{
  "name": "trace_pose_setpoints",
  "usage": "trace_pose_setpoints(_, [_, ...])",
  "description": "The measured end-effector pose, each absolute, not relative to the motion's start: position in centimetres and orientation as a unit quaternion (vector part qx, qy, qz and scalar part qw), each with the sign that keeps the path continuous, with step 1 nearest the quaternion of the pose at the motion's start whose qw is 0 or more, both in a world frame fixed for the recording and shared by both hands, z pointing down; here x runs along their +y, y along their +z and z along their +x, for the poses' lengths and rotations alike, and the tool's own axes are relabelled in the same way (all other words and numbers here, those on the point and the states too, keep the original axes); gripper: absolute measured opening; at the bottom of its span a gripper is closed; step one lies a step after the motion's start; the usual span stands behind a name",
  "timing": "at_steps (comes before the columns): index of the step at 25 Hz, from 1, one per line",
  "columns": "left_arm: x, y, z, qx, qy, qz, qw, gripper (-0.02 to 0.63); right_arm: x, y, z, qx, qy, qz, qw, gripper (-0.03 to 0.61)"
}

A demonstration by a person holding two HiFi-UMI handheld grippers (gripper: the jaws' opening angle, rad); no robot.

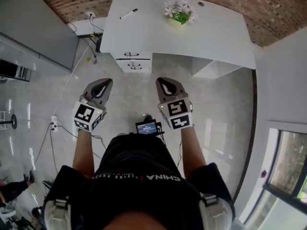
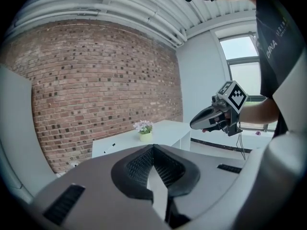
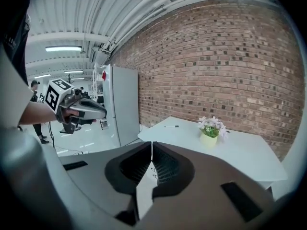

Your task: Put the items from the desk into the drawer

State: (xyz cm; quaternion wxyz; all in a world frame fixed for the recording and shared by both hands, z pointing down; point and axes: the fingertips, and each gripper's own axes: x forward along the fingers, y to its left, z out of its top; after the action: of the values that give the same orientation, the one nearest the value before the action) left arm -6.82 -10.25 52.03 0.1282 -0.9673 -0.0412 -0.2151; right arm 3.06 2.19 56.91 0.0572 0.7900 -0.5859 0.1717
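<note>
A white desk [image 1: 216,37] stands against the brick wall some way ahead of me. On it lie a black marker pen [image 1: 128,14] and a small pot of pale flowers [image 1: 179,13]. Under the desk's left end is a white drawer unit [image 1: 133,61] with its drawers closed. My left gripper [image 1: 104,82] and right gripper [image 1: 163,80] hang side by side over the floor, well short of the desk, both shut and empty. The left gripper view has its own jaws [image 2: 153,146] closed, with the flowers [image 2: 144,130] beyond. The right gripper view has its jaws [image 3: 152,143] closed, with the pen [image 3: 171,126] far off.
A power strip and cables [image 1: 54,122] lie on the glossy floor at left. A grey partition [image 1: 38,28] stands at the left, and a tall white cabinet [image 3: 122,104] is beside the brick wall. A window [image 1: 288,176] is at the right. A small screen [image 1: 147,127] hangs at my waist.
</note>
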Motion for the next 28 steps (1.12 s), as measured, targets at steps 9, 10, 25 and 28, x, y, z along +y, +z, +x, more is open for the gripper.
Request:
trace_pose_setpoints(9, [-6.3,51.5,-12.8,-0.048,-0.191,-0.969,0.149,0.012,6.1,56.8,-3.5,-0.579,0.161,0.794,0.089,0.018])
trace_pose_setpoints(10, [-5.8,51.6,-13.8,-0.049,-0.194,-0.968,0.151,0.012,6.3,56.7,-4.7,-0.582,0.156,0.792,0.098,0.018])
trace_pose_setpoints(25, [3.2,51.7,-25.9,-0.066,-0.209,-0.958,0.183,0.012,14.7,55.3,-19.5,-0.591,0.123,0.778,0.172,0.018])
trace_pose_setpoints(28, [5.3,51.8,-26.0,-0.07,-0.21,-0.957,0.188,0.012,16.4,55.3,-19.9,-0.589,0.122,0.779,0.177,0.018])
